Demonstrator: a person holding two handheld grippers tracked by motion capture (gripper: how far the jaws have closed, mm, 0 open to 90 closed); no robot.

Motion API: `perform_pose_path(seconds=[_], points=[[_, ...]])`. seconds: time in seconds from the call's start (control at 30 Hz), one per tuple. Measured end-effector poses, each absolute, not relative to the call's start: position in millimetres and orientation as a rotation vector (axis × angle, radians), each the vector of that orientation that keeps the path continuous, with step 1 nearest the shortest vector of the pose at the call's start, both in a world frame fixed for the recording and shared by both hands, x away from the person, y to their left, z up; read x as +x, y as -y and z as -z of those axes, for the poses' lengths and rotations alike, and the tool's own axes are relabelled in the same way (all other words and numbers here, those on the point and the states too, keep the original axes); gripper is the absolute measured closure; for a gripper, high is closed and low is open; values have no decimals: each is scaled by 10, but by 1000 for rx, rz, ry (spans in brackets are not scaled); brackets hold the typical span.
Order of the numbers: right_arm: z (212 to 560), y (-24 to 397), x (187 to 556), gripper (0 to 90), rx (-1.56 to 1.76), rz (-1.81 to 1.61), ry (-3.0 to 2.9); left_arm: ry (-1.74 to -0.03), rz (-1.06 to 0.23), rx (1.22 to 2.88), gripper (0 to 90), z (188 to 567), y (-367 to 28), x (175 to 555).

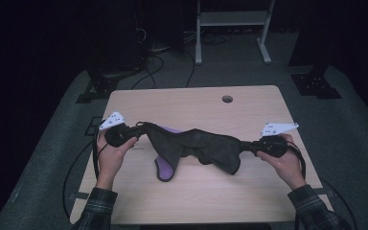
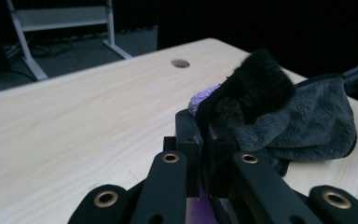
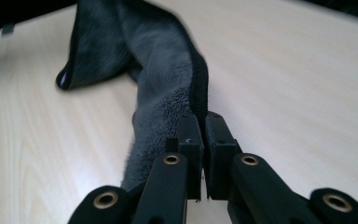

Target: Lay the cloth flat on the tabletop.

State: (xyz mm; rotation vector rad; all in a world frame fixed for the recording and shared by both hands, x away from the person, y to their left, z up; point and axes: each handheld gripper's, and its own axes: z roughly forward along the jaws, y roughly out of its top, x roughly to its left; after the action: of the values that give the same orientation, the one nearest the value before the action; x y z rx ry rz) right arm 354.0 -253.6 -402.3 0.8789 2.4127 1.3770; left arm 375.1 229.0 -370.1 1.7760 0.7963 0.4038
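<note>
Above one table (image 1: 268, 100), two grippers, left gripper (image 1: 139, 128) and right gripper (image 1: 247, 145), each clench one cloth (image 1: 196, 143).

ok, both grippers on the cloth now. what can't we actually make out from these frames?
- High view: left gripper and right gripper fingertips are buried in the dark cloth, so the held edges are hidden.
- Left gripper view: a blurred fold of cloth covers the purple part.
- Right gripper view: the cloth is cut off by the top edge.

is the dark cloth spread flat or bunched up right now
Bunched. The dark cloth hangs crumpled between the left gripper and right gripper, each shut on an end, sagging onto the table.
</note>
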Motion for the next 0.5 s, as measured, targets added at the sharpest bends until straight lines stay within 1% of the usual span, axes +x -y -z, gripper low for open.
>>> perform_pose_path(seconds=[0.2,0.3,0.33,0.37,0.5], points=[[3644,2678,3583,864,870,-1441,-2275,-786,-417,1732,868,3562,-2307,3772],[3475,2706,3587,864,858,-1461,-2219,-774,-432,1713,868,3462,-2312,3778],[3475,2706,3587,864,858,-1461,-2219,-768,-441,1705,868,3420,-2317,3777],[3372,2718,3588,864,843,-1458,-2194,-761,-452,1698,869,3358,-2331,3773],[3170,2764,3579,864,820,-1466,-2141,-751,-476,1663,869,3222,-2374,3758]])
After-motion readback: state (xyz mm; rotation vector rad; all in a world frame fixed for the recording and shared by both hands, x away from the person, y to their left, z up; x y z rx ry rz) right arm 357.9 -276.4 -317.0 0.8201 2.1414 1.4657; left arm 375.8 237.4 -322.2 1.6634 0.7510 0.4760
